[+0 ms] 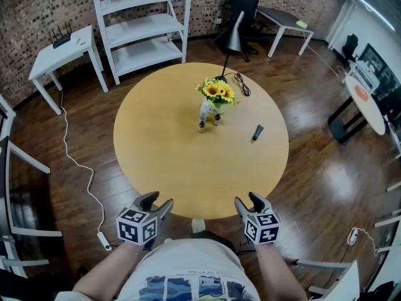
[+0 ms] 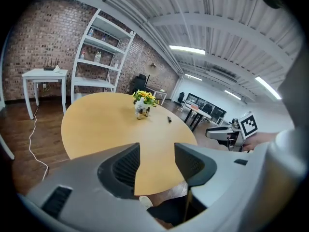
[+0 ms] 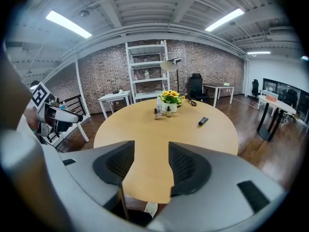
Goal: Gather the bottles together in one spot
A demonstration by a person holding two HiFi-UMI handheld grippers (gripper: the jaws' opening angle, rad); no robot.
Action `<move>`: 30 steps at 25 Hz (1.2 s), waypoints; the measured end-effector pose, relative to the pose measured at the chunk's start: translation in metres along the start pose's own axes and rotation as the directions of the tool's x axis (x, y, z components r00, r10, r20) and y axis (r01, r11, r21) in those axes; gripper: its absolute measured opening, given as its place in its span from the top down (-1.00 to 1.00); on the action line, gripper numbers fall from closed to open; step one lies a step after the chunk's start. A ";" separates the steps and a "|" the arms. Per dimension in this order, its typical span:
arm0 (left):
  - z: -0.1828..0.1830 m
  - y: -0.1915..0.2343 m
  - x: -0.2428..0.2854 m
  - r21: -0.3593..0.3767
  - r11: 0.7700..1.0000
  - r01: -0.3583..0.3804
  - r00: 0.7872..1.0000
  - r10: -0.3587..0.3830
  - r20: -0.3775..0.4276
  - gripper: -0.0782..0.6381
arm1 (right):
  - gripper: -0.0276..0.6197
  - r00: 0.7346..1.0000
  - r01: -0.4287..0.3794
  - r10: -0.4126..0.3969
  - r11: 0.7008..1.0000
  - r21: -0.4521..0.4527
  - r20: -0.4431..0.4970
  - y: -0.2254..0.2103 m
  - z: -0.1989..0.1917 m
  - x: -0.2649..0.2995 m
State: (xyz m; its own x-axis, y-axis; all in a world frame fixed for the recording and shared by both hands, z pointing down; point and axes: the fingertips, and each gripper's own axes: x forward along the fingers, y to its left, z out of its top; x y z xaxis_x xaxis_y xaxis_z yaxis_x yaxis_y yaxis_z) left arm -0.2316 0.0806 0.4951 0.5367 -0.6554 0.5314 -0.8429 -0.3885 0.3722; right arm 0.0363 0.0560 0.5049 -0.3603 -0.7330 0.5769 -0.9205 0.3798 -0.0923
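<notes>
Head view. Nearest: printed shirt (image 1: 188, 284), then left tongs (image 1: 158, 201) and right tongs (image 1: 249, 200) at near rim of round yellow surface (image 1: 163, 155). Both spread, nothing between. Past centre: two small dropper bottles (image 1: 202, 127) side by side, just in front of a sunflower vase (image 1: 217, 99). Taller pale bottle (image 1: 205, 111) close against the vase. Well apart to the right: dark tube (image 1: 257, 132) lying flat, alone.

Left gripper view. Left tongs (image 2: 157, 166) parted, only bare surface and floor through the gap. Bottles far ahead, small, beside the flowers. Tube to their right.

Right gripper view. Right tongs (image 3: 151, 166) parted, empty. Dropper pair (image 3: 156, 113) upright, dark with dark caps as far as can be made out. Pale bottle just behind them.

Handling, by judgement. Droppers likely light, rigid, smooth, narrow-based and easily tipped. Best pinched gently across the body, below the cap. Tube likely light, possibly soft-walled, prone to roll. Best taken across its middle. Gathering not yet begun, with the tube apparently the stray.
</notes>
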 end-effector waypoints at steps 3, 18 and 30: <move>0.010 0.006 0.021 -0.014 0.999 -0.042 0.999 0.042 -0.013 0.16 | 0.16 1.000 0.014 -0.014 1.000 0.007 -0.003 -0.038 0.014 0.024; 0.053 0.014 0.105 -0.023 0.983 -0.181 0.979 0.178 -0.094 0.16 | 0.16 0.990 0.128 -0.119 0.983 0.130 -0.072 -0.235 0.060 0.184; 0.076 0.017 0.148 -0.026 0.972 -0.233 0.963 0.227 -0.144 0.16 | 0.15 0.959 0.240 -0.202 0.953 0.187 -0.200 -0.324 0.060 0.317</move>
State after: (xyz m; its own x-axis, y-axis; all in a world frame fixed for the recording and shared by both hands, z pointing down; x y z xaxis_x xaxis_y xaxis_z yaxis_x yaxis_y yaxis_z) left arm -0.1696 -0.0723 0.5220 0.3310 -0.6263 0.7058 -0.9435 -0.2082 0.2578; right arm 0.2117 -0.3328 0.6691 -0.1293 -0.6663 0.7344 -0.9916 0.0808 -0.1013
